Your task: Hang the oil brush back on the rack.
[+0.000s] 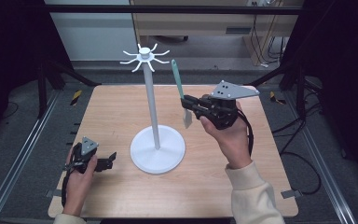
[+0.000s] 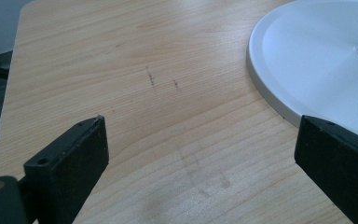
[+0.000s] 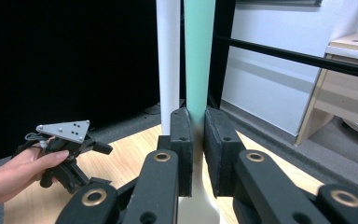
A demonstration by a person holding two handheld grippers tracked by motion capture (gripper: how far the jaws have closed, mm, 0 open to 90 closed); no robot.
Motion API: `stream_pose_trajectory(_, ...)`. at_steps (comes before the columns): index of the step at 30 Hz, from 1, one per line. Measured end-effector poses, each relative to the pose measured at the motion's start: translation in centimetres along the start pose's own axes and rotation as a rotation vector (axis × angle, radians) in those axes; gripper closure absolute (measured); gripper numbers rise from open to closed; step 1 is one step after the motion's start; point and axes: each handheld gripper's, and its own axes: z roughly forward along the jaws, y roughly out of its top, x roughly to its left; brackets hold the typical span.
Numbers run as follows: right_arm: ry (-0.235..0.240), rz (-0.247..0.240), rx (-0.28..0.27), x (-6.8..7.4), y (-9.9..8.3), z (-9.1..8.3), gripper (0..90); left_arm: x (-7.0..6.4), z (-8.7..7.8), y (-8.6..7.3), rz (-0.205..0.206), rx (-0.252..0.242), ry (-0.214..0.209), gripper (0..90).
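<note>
Your right gripper [image 1: 189, 103] has its jaws pinched tight on a spatula [image 1: 181, 92], gripping it at the neck where the teal handle meets the pale blade; in the right gripper view the handle [image 3: 199, 56] rises straight up between the black pads [image 3: 182, 140], so you hold it upright, blade down, lifted clear of the wooden table [image 1: 242, 168]. Just beside it stands the white hanging stand [image 1: 152, 100], its post close to the left of the spatula and its ring of curved hooks [image 1: 145, 56] at the top, all of them bare. The tip of the handle sits near the level of those hooks but apart from them, off to their right. So, by my reading, the pick-up and the lift are done, and what is left is to bring the handle's end over to a hook, catch it there and let go; I cannot make out a hanging hole from here. Your left gripper [image 1: 108, 161] rests low on the table by the stand's round base [image 2: 307, 70], jaws spread wide and holding nothing.
</note>
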Motion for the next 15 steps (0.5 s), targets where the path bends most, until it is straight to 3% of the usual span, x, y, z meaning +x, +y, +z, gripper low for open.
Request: stream_pose_trajectory(15,0.017,-0.001,0.019,-0.15,0.44,0.77,82.3,-0.01,-0.01,-0.04,-0.001,0.001,0.000,2.4)
